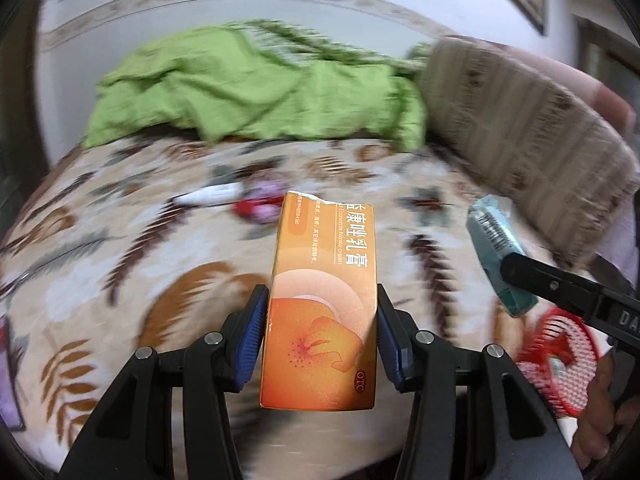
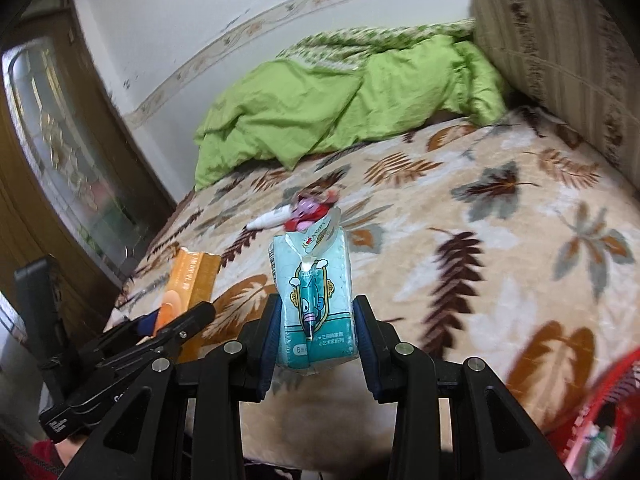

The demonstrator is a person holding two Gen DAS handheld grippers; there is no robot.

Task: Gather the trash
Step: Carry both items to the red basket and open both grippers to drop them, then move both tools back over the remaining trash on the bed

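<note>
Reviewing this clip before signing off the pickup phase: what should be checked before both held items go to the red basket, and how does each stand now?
1. Left gripper grip on the orange cream box: ok, both pads press its sides.
2. Right gripper grip on the teal tissue pack: ok, squeezed between the pads.
3. Box lifted off the leaf-print blanket: ok, seen raised in the right wrist view.
4. Red basket within view: ok, low at the right edge.
5. Room inside the basket: cannot tell, mostly cut off.
6. Trash left on the bed: not ok, a white tube and a red-and-purple wrapper remain.
</note>
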